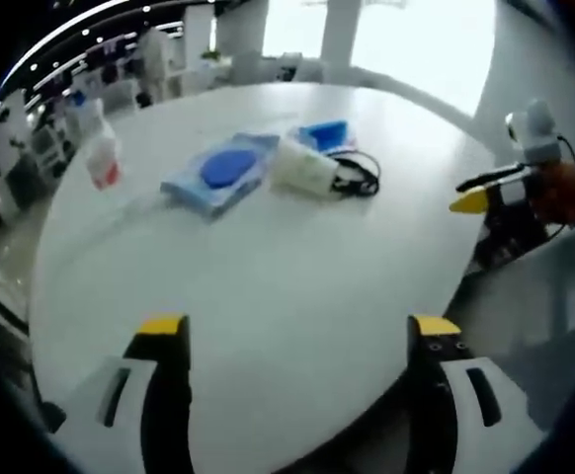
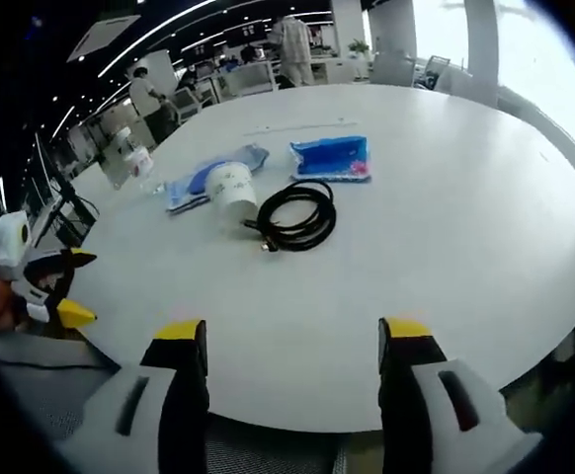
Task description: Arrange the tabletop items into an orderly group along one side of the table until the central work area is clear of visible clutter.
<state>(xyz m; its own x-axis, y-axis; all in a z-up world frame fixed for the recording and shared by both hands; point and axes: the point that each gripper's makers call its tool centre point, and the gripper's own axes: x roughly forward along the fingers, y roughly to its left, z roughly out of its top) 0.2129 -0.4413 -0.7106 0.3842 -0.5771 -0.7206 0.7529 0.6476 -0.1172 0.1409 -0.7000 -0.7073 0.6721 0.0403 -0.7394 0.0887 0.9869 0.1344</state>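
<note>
You have a smooth, matt white table (image 2: pixel 446 227), a coiled black rubbery cable (image 2: pixel 295 215), a crinkly, glossy blue plastic packet (image 2: pixel 331 158) and a white paper cup (image 2: pixel 234 186).

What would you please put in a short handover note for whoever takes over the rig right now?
Left gripper: open, empty, over the near table edge.
Right gripper: open, empty, also at the table edge.
On the white table, loosely clustered mid-table: coiled black cable, white cup on its side, blue flat pack, blue pouch; a clear bottle with a red label stands apart.
Done: nothing grouped yet.
Left: move every item to one side.
</note>
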